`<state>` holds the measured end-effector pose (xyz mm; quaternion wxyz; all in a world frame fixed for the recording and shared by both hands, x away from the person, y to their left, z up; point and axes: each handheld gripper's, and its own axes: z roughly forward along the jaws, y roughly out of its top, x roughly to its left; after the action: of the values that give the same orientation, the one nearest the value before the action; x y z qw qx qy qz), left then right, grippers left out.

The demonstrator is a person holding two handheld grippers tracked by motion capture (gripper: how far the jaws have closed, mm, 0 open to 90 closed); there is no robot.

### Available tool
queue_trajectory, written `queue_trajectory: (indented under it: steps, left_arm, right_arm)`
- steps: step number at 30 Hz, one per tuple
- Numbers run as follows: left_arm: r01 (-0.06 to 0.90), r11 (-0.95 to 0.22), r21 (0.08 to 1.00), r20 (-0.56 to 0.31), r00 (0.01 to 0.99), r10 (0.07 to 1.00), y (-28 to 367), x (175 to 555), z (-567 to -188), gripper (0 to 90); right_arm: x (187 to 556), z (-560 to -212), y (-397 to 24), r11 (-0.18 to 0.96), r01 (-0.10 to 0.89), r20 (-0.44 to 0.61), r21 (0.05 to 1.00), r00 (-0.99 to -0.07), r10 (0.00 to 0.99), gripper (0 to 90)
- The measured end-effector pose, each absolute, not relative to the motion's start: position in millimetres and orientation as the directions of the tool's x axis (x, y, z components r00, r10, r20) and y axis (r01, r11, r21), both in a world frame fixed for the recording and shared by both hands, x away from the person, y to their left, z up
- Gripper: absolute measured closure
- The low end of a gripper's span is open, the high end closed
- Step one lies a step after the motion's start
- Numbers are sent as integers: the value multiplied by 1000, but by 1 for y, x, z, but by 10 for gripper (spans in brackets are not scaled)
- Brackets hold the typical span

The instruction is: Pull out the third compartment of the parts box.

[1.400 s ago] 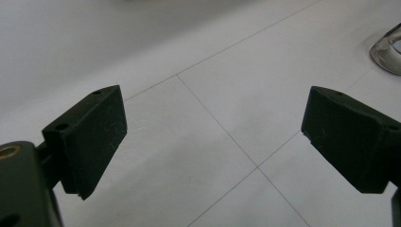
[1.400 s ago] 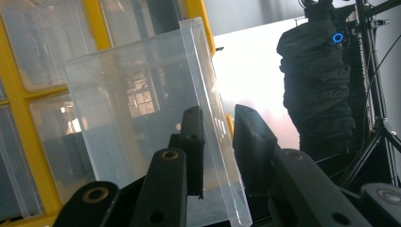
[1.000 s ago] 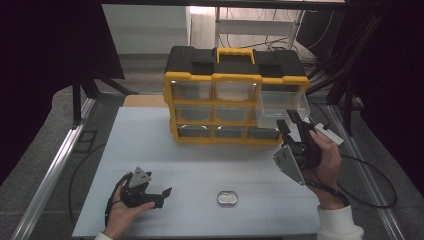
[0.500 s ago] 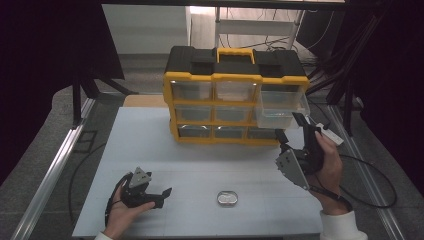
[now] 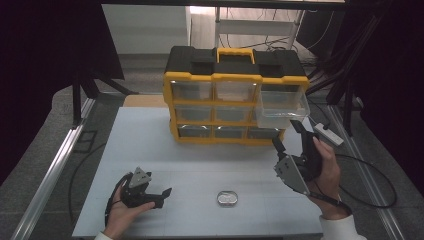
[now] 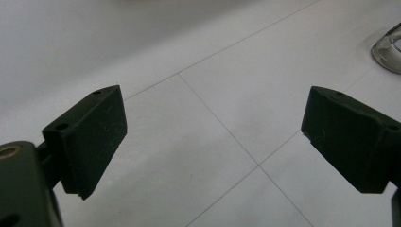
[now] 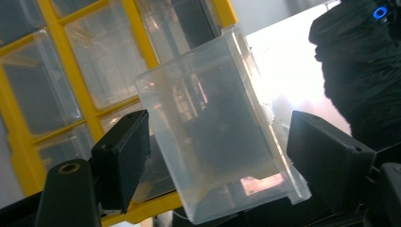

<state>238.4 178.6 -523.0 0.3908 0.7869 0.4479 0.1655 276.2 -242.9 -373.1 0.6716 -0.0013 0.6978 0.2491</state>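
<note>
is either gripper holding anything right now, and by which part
Nothing is held. The right gripper has just been opening, its jaws apart before the pulled-out clear drawer, not pressing it. The left gripper is open over the table.

White table [image 5: 150, 145] with metal rails, grey floor [image 5: 45, 150], dark surroundings, bright white wall [image 5: 145, 25] behind

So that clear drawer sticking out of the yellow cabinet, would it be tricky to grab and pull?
Probably light: the clear drawer looks like thin plastic, and seems empty. Its glossy walls may slip between the right tongs, whose jaws have just been opening around it. Pulled far out of the cabinet, it could tip down.
</note>
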Motion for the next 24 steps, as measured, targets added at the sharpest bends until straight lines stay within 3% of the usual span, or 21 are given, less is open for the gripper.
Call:
queue_trajectory:
  steps: [24]
  left_arm:
    - [573, -293, 765, -89, 544, 834, 179, 238, -523, 81]
  right_arm:
    - [283, -402, -246, 796, -252, -806, 550, -408, 428, 215]
